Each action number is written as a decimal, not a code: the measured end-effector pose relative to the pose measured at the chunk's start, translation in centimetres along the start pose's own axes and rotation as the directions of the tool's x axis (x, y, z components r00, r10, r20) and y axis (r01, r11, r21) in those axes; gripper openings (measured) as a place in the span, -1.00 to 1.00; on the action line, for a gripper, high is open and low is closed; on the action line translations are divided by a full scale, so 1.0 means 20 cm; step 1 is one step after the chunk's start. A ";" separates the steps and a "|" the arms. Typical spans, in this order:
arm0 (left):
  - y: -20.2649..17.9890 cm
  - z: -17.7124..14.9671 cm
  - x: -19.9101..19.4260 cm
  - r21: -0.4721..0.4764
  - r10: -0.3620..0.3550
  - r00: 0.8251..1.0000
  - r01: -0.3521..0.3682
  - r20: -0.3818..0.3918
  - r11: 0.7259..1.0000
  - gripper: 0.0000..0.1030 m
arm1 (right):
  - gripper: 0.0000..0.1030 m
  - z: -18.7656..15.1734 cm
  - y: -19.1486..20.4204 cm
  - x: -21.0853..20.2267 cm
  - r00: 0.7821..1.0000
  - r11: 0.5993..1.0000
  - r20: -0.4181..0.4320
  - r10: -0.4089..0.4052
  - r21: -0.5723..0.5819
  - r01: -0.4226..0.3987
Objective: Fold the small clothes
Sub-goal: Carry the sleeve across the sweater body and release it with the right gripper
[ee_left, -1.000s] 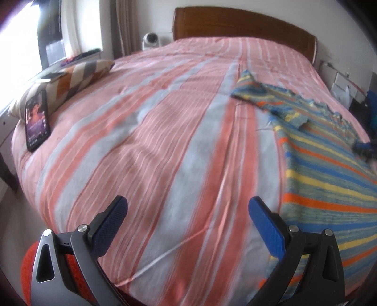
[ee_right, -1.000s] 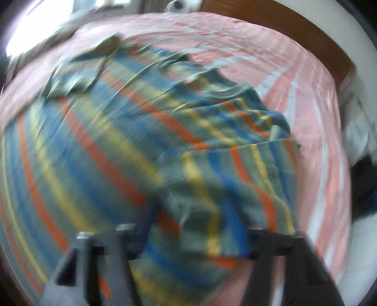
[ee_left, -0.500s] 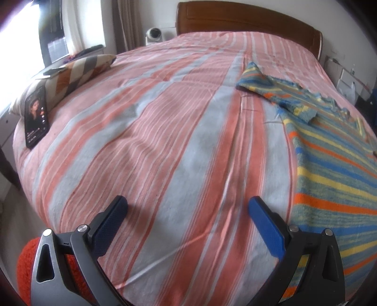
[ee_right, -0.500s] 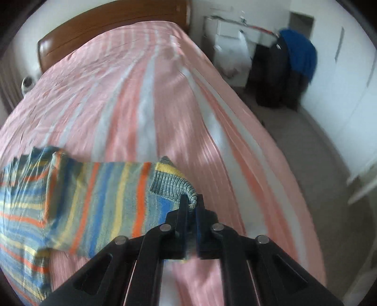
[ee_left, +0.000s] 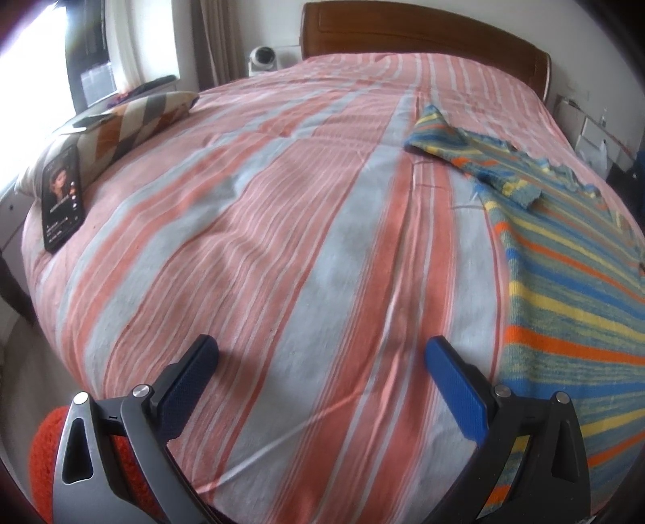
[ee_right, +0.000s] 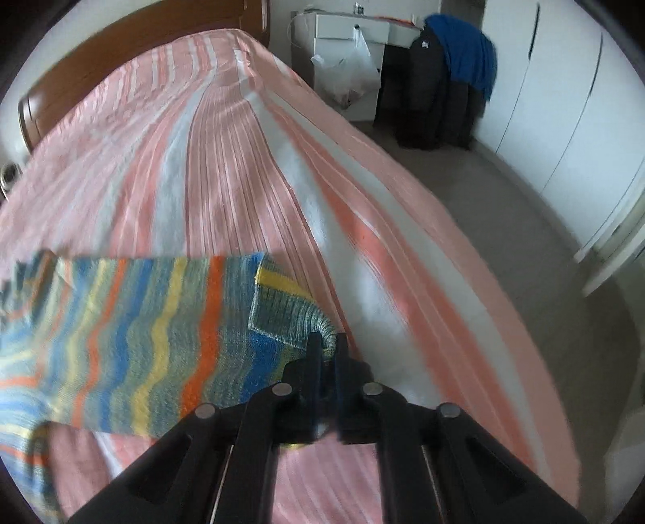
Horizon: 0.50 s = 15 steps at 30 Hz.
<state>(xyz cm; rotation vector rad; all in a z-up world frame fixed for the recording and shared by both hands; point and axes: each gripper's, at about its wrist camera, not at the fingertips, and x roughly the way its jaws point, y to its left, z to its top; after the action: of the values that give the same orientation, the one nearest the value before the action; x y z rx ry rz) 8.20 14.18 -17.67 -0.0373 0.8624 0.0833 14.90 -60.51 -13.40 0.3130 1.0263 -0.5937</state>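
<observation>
1. The left gripper [ee_left: 320,362] hovers with jaws spread wide over the bed [ee_left: 282,225] near its foot edge, holding nothing.
2. The striped sweater [ee_left: 564,282], knitted in blue, yellow, orange and grey-green bands, lies along the bed's right side, long axis toward the headboard [ee_left: 423,36].
3. The right gripper [ee_right: 327,342] is clamped on the sweater's ribbed cuff [ee_right: 290,314], its sleeve stretched toward the bed's right edge.

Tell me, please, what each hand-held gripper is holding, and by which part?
The right hand-held gripper is shut on the striped sweater, pinching the ribbed cuff of its sleeve. The left hand-held gripper is open and holds nothing.
</observation>
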 end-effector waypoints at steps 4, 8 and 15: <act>0.00 0.00 0.00 0.004 0.002 1.000 -0.002 0.002 1.000 0.99 | -0.69 0.01 -0.12 -0.11 1.000 0.999 0.015 0.011 0.032 -0.011; 0.00 0.00 0.00 0.004 0.004 1.000 -0.004 0.003 1.000 0.99 | -0.69 0.00 -0.07 -0.26 0.971 0.973 0.061 0.231 -0.006 -0.231; 0.01 0.03 -0.08 0.011 -0.018 1.000 0.018 -0.005 1.000 0.98 | -0.50 -0.18 -0.08 -0.09 0.987 0.987 0.001 0.161 -0.021 -0.161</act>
<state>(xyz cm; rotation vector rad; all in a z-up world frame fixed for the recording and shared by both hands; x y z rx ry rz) 7.58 14.39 -16.19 -0.0355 0.8671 0.0615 10.72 -59.39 -13.47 0.3727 0.9936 -0.4371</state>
